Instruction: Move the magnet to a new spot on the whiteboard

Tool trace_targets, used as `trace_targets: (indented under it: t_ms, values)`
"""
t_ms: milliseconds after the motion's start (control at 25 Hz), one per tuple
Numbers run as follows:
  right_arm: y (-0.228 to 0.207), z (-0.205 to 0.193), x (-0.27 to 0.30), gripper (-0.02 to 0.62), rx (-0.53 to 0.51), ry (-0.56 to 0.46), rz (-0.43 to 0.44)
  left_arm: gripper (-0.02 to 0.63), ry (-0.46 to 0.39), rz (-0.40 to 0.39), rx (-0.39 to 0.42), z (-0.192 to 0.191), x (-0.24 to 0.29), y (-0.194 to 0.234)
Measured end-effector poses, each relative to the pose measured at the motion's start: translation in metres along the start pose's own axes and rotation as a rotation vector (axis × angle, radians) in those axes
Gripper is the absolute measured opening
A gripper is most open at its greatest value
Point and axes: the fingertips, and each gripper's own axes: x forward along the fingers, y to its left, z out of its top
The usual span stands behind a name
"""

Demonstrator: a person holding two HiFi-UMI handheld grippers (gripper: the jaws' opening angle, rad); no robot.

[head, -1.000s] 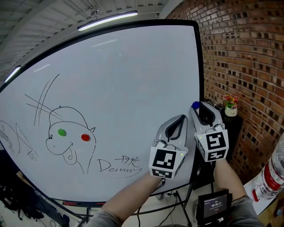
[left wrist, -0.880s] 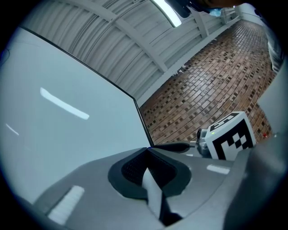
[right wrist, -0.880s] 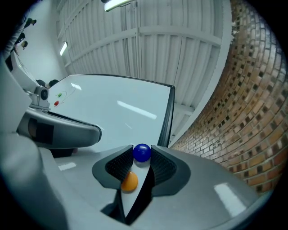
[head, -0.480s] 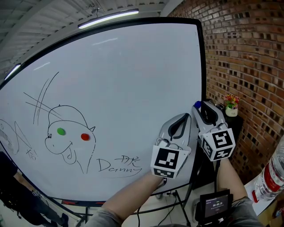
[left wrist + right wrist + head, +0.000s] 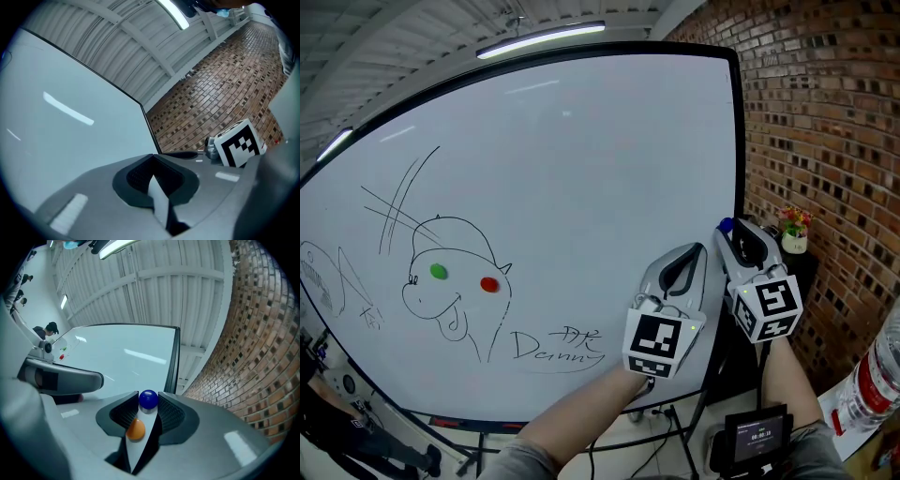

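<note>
**Blue magnet pinched in the right tongs by the board's right edge**

The right tongs point(image 5: 729, 231) are closed on a small blue magnet point(image 5: 148, 400). The round blue piece sits right at the tips, with one jaw against each side of it. Deeper in the same gap, below the magnet and nearer the hinge, lies an orange lump point(image 5: 136, 430); I cannot tell what it is.

From where I stand, the magnet is held up in front of the whiteboard point(image 5: 581, 169), close to its black right-hand frame and about two thirds of the way down. I cannot tell whether it touches the white surface or is just off it.

The left tongs point(image 5: 153, 155) are just beside the right ones, a little lower and further in over the board. Their jaws are pressed together at the tips with nothing between them, and they point up along the board.

Well apart from both tongs, at the lower left of the board, is a line drawing point(image 5: 455, 286) of a creature's head. A green magnet point(image 5: 439, 272) and a red magnet point(image 5: 489, 284) sit side by side on it, green to the left. Some handwriting runs along below and to the right of the drawing.

To the right of the board stands a brick wall point(image 5: 825, 122), with a small flower pot point(image 5: 794, 234) on a dark stand beside the right tongs.
</note>
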Motion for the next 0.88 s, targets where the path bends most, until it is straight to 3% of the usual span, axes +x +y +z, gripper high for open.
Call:
trace_targets:
  t_ms: [160, 400, 600, 680, 760, 880]
  values:
    - [0.005, 0.000, 0.000, 0.180, -0.013, -0.002, 0.017, -0.003, 0.009, 0.009, 0.004, -0.002, -0.002, 0.001]
    - [0.004, 0.006, -0.010, 0.179, -0.076, -0.029, -0.041, -0.003, 0.025, 0.036, 0.006, -0.004, -0.012, 0.007]
    - [0.022, 0.016, -0.019, 0.134, -0.122, -0.059, -0.065, -0.003, 0.047, 0.082, 0.014, -0.006, -0.032, 0.025]
    - [0.038, 0.018, -0.020, 0.085, -0.122, -0.061, -0.056, -0.003, 0.059, 0.106, 0.015, -0.005, -0.046, 0.036]
    - [0.062, 0.018, -0.018, 0.028, -0.121, -0.055, -0.031, -0.003, 0.074, 0.135, 0.020, -0.004, -0.064, 0.048]
    - [0.107, 0.023, -0.013, 0.008, -0.109, -0.052, 0.029, -0.003, 0.095, 0.179, 0.030, 0.001, -0.095, 0.070]
